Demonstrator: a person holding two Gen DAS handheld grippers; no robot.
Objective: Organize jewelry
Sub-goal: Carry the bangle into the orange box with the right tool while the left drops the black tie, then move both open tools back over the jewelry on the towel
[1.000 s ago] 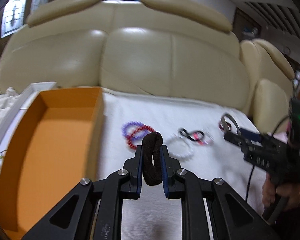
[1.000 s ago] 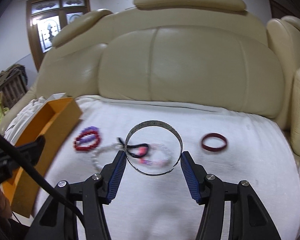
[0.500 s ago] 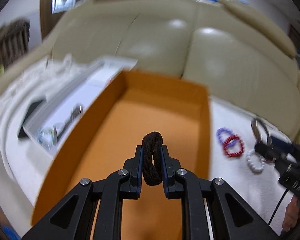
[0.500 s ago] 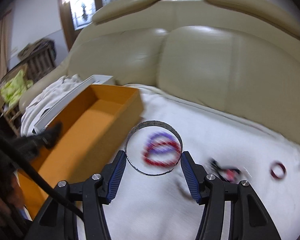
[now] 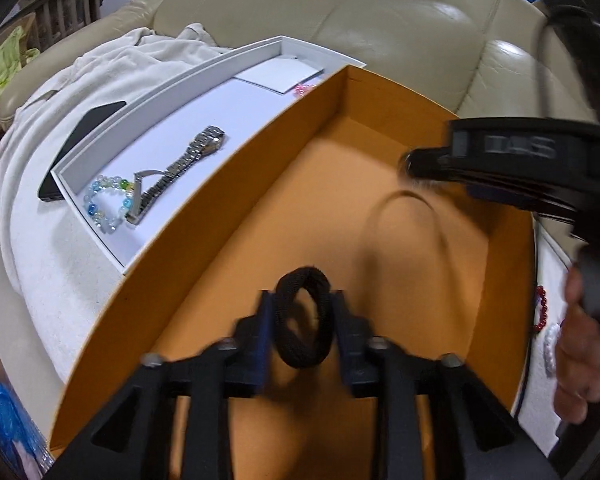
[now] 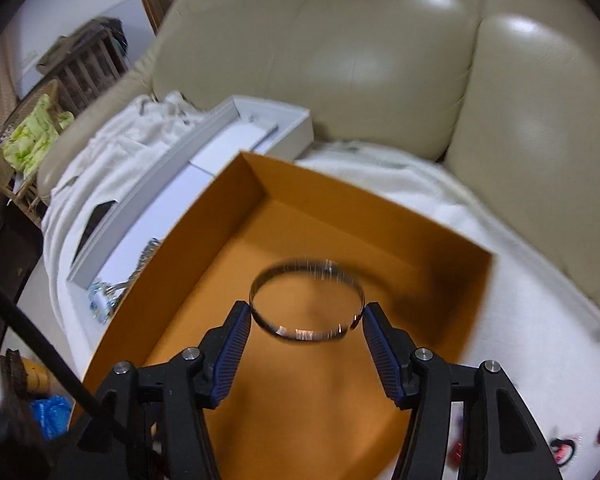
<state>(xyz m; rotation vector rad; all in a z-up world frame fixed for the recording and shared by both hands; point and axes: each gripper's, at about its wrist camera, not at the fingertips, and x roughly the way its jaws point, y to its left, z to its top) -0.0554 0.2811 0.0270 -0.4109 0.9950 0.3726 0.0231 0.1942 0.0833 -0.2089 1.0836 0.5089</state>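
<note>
My left gripper hangs over the orange box. Its jaws have spread, and the black hair tie sits loosely between them, now a round ring. My right gripper is also over the orange box, with a thin silver bangle between its pads; the bangle is blurred and tilted. The right gripper also shows in the left wrist view, above the bangle.
A white tray left of the box holds a metal watch and a blue bead bracelet. A black phone lies beside it. Red and white bead bracelets lie on the white cloth at right. A cream sofa stands behind.
Both grippers have moved left and down over the orange box. The left jaws have widened and the hair tie has sprung round. The bangle has tilted between the right pads.
</note>
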